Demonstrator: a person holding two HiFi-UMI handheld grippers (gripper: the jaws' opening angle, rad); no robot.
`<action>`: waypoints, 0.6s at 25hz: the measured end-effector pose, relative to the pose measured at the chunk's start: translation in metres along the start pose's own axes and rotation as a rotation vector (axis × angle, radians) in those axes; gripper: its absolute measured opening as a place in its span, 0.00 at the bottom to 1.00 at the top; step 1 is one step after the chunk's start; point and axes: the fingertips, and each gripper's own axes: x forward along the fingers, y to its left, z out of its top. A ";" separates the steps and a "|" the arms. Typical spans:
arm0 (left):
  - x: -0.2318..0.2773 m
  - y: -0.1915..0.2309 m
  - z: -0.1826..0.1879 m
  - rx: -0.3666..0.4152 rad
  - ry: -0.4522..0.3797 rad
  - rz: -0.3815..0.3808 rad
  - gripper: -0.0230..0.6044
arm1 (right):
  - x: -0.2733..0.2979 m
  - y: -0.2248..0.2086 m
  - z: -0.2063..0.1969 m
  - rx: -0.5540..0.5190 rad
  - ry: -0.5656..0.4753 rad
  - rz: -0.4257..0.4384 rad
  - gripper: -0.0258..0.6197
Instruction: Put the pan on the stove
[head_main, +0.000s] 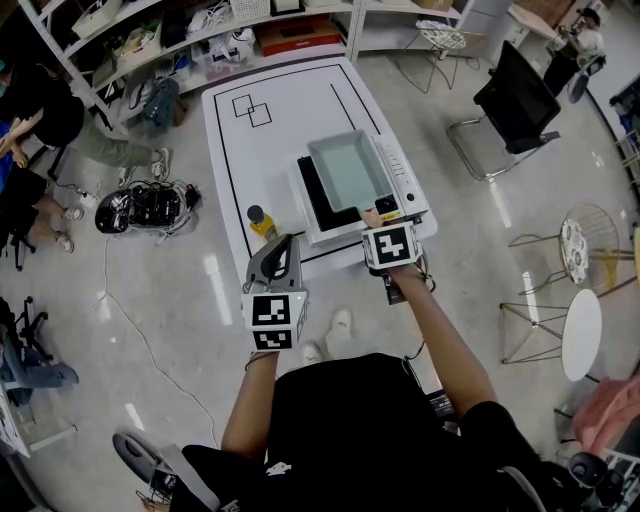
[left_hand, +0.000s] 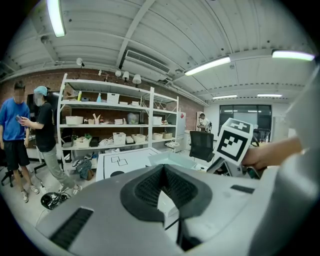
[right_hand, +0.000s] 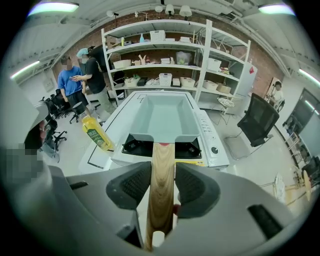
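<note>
Right gripper (right_hand: 162, 184) is pinching the pan (right_hand: 162, 116) by its wooden handle (right_hand: 162, 155) at the stove (right_hand: 214, 146), so it risks swivelling; left gripper (left_hand: 164, 189) is idling, pressed together.

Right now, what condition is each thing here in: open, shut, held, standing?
Left gripper: shut, holding nothing.
Right gripper: shut on the pan's wooden handle.
Pan: empty, held over the stove; whether it rests on it cannot be told.
Stove: on the table, partly covered by the pan.
Bottle: upright on the table, cap on.
</note>
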 end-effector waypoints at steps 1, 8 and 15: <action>-0.002 -0.001 0.001 0.002 -0.002 -0.001 0.05 | -0.004 -0.001 0.003 -0.001 -0.018 -0.002 0.25; -0.020 -0.004 0.007 0.022 -0.023 -0.012 0.05 | -0.034 -0.005 0.014 0.015 -0.110 -0.040 0.25; -0.045 -0.014 0.019 0.048 -0.055 -0.032 0.05 | -0.078 0.007 0.019 0.035 -0.230 -0.039 0.18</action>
